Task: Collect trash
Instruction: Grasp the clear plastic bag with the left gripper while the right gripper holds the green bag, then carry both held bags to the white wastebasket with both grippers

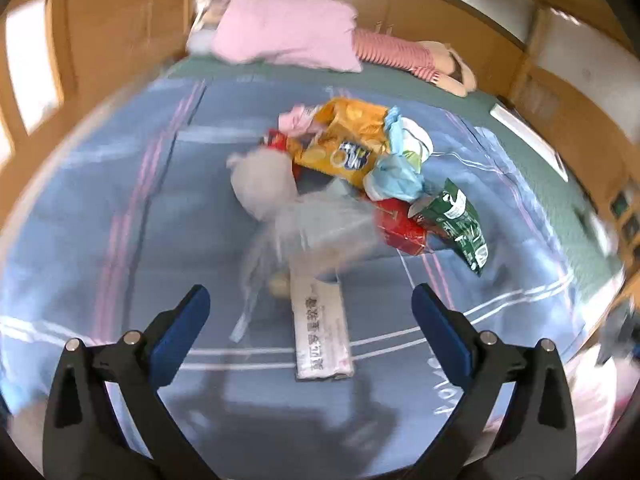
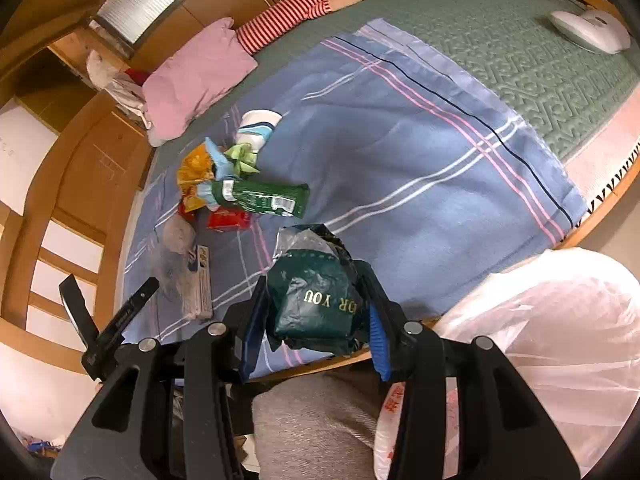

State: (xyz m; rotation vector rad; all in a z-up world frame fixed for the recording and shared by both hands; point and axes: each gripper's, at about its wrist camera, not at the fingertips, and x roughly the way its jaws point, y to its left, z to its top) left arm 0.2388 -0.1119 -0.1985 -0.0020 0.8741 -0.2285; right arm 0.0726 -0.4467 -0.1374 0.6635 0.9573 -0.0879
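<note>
A trash pile lies on the blue plaid blanket (image 1: 100, 208): an orange chip bag (image 1: 344, 140), a light blue wrapper (image 1: 396, 176), a red packet (image 1: 400, 228), a green packet (image 1: 460, 224), a crumpled clear plastic bag (image 1: 316, 224) and a long white box (image 1: 322, 332). My left gripper (image 1: 312, 308) hangs open above the white box, its pads touching nothing. My right gripper (image 2: 316, 320) is shut on a crumpled dark green bag (image 2: 316, 300) with gold lettering, held over the bed's near edge. The pile's green packet (image 2: 260, 198) and the left gripper (image 2: 112, 284) also show in the right wrist view.
A translucent white trash bag (image 2: 540, 340) sits at lower right beside a person's grey-clad leg (image 2: 312, 432). A pink pillow (image 1: 288, 28) and a striped doll (image 1: 400, 56) lie at the bed's head. A white oval object (image 2: 588, 30) rests on the green mattress (image 2: 520, 60). Wooden panels surround the bed.
</note>
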